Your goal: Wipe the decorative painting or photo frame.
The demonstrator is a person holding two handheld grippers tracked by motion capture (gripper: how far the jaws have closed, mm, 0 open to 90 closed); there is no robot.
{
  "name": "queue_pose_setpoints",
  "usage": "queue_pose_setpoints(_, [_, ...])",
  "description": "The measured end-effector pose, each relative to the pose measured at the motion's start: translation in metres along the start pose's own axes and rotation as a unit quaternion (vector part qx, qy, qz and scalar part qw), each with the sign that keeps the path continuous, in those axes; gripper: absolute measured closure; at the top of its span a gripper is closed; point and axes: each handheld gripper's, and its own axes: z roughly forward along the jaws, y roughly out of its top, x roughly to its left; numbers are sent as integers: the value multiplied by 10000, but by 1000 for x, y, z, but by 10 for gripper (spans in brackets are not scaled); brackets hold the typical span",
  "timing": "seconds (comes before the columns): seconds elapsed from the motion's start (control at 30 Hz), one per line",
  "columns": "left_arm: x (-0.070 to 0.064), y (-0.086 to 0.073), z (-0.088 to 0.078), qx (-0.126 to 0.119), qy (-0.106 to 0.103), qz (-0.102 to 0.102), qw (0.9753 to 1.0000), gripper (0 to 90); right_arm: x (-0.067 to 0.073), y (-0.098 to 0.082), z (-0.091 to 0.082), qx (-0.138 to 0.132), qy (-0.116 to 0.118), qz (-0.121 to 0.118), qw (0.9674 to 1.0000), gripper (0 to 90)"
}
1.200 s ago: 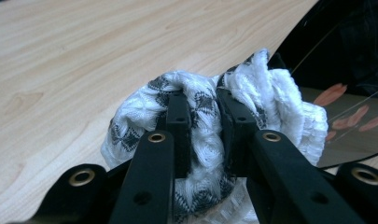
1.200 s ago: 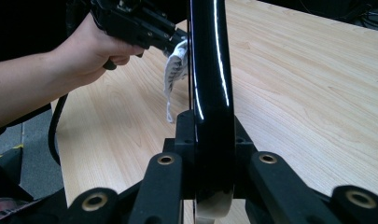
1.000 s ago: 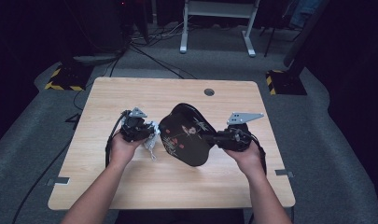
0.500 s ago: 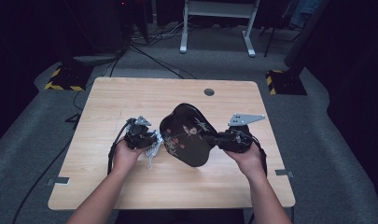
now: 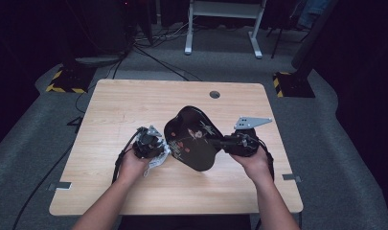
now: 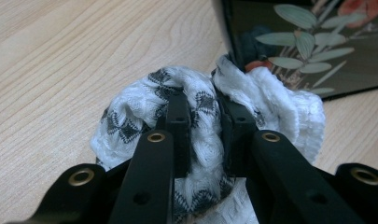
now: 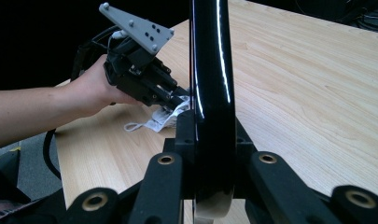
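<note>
here, left hand-held gripper (image 6: 203, 121) pinching white cloth (image 6: 130, 116) beside black lacquer tray (image 5: 191, 139), right hand-held gripper (image 7: 210, 135) clamping tray rim

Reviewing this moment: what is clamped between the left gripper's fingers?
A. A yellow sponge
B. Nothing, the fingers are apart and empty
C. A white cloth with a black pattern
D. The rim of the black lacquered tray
C: in the left gripper view the left gripper has its fingers pinched on a bunched white cloth with a black pattern, beside the black tray.
</note>
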Motion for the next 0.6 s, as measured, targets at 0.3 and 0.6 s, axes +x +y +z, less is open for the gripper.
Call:
queue_pose_setpoints(0.3, [-11,-5,-9,142,-338,391,9986,758,-1,0,0,-12,10,5,10000,804])
queue_pose_setpoints(0.6, [-8,-14,-47,-211,-762,407,9960,750,-1,1,1,9,16,-39,10000,804])
